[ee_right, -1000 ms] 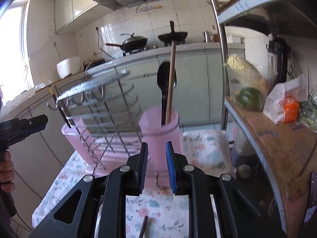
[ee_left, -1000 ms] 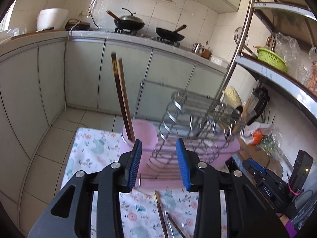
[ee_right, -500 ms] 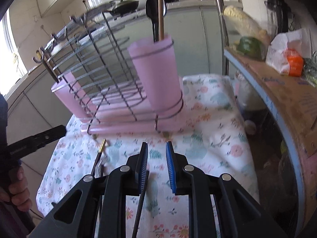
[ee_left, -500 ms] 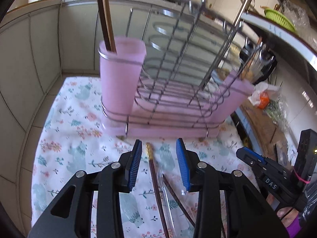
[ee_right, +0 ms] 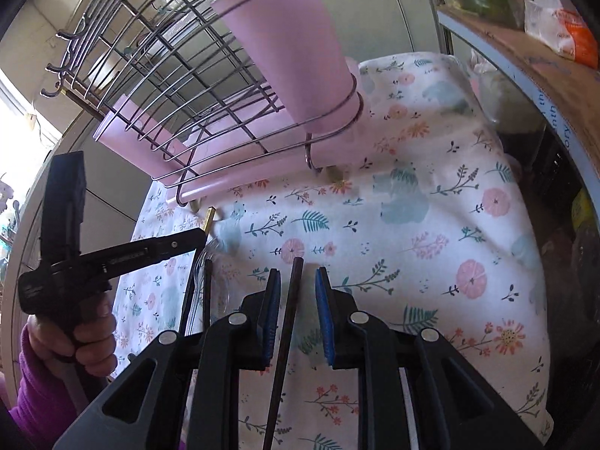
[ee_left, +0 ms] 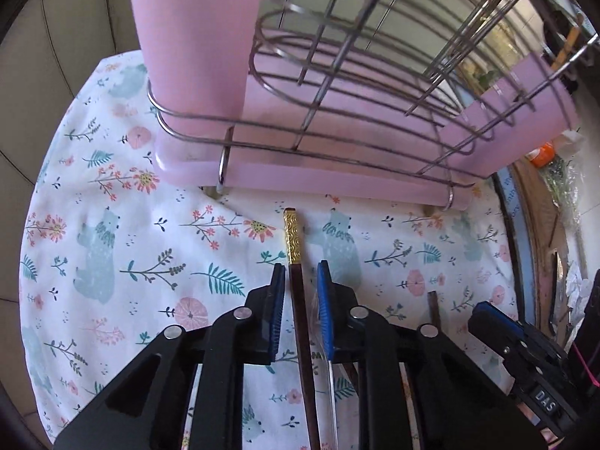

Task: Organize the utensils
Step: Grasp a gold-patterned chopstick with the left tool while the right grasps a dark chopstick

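Left claw (ee_left: 299, 275) closing astride gold-capped chopstick (ee_left: 296, 281), right claw (ee_right: 297, 281) narrow astride dark chopstick (ee_right: 288, 307), neither gripped, both flat on surface (ee_left: 123, 247) for lifting into rack cups

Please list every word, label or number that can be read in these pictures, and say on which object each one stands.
"DAS": white letters on the black body of the right gripper, seen from the left wrist.
Blue lettering along the shelf edge: warped, not readable.
Print on the white and orange bag: too blurred to read.
Marking on the side of the left gripper: too small to read.
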Tool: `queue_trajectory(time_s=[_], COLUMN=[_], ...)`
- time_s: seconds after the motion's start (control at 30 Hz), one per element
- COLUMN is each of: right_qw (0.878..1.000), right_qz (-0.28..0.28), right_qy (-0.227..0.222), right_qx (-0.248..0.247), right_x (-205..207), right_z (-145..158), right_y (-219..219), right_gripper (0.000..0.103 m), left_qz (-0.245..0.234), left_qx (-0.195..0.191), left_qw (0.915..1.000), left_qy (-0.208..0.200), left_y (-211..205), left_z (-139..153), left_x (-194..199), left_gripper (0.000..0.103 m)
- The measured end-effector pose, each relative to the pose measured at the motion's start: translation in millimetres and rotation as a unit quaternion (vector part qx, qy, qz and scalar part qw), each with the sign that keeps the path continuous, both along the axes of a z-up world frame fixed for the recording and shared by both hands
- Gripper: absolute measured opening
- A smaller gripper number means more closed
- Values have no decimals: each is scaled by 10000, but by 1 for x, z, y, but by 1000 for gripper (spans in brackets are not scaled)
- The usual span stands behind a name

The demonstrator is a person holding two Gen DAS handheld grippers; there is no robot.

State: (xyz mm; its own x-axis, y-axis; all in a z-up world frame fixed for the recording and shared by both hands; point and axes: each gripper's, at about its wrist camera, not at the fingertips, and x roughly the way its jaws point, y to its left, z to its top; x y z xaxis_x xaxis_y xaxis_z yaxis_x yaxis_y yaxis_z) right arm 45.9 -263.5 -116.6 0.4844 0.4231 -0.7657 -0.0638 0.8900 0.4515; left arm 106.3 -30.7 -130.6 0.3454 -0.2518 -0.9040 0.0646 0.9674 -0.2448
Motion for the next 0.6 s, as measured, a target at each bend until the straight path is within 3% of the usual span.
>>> queue_trajectory(time_s=[0.1, 0.6], right_qw=[9999, 9989], right_qz=[-10, 65], right_qy=[80, 446], right_qx=[113, 126], right_x=[1, 15], right_z=[-2, -9], right_y=[-2, 8], right_gripper=[19, 19], left_qz=[45, 166], left_qx=[158, -343], left_qw=[9998, 9986], left_qy=[56, -366], left_y=[-2, 19], left_z=[-10, 18], left_x=[6, -12], left_gripper=[7, 6])
